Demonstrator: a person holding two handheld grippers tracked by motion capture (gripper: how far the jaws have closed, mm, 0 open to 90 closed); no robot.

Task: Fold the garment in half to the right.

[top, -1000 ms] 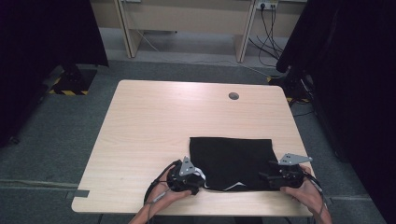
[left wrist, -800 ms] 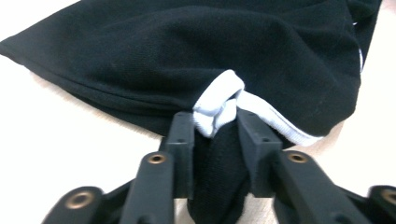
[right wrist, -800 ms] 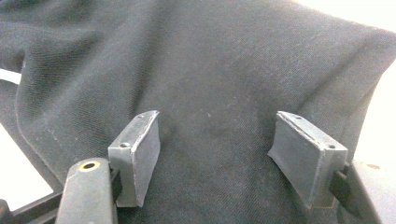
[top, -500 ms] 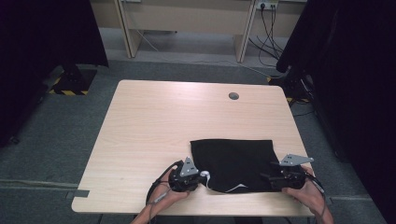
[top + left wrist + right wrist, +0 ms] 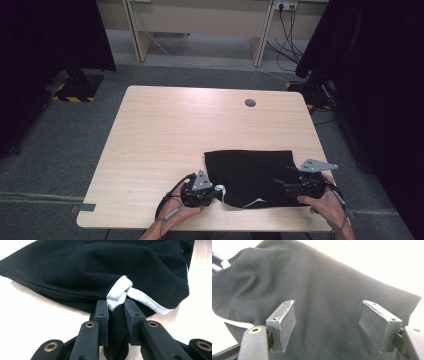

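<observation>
At the table's [image 5: 150, 150] near edge, the left gripper [image 5: 212, 192] has just clamped down on the black cloth's [image 5: 250, 172] near-left corner, pinching its white trim [image 5: 120, 293]. At the cloth's right edge the right gripper [image 5: 332, 325] stands wide, just opening, jaws above the fabric. The cloth lies on the table's near right part

Up close, the left gripper [image 5: 116, 308] has its two black jaws drawn in tight on a bunched fold of a black knit cotton garment [image 5: 105, 267], having just closed on it. A white ribbed trim [image 5: 120, 291] on the fabric's edge puckers up right at the jaw tips and runs off to the right along the hem. The rest of the cloth lies heaped in soft folds beyond the jaws on a pale wooden tabletop [image 5: 27, 315], which shows on both sides of it.
</observation>
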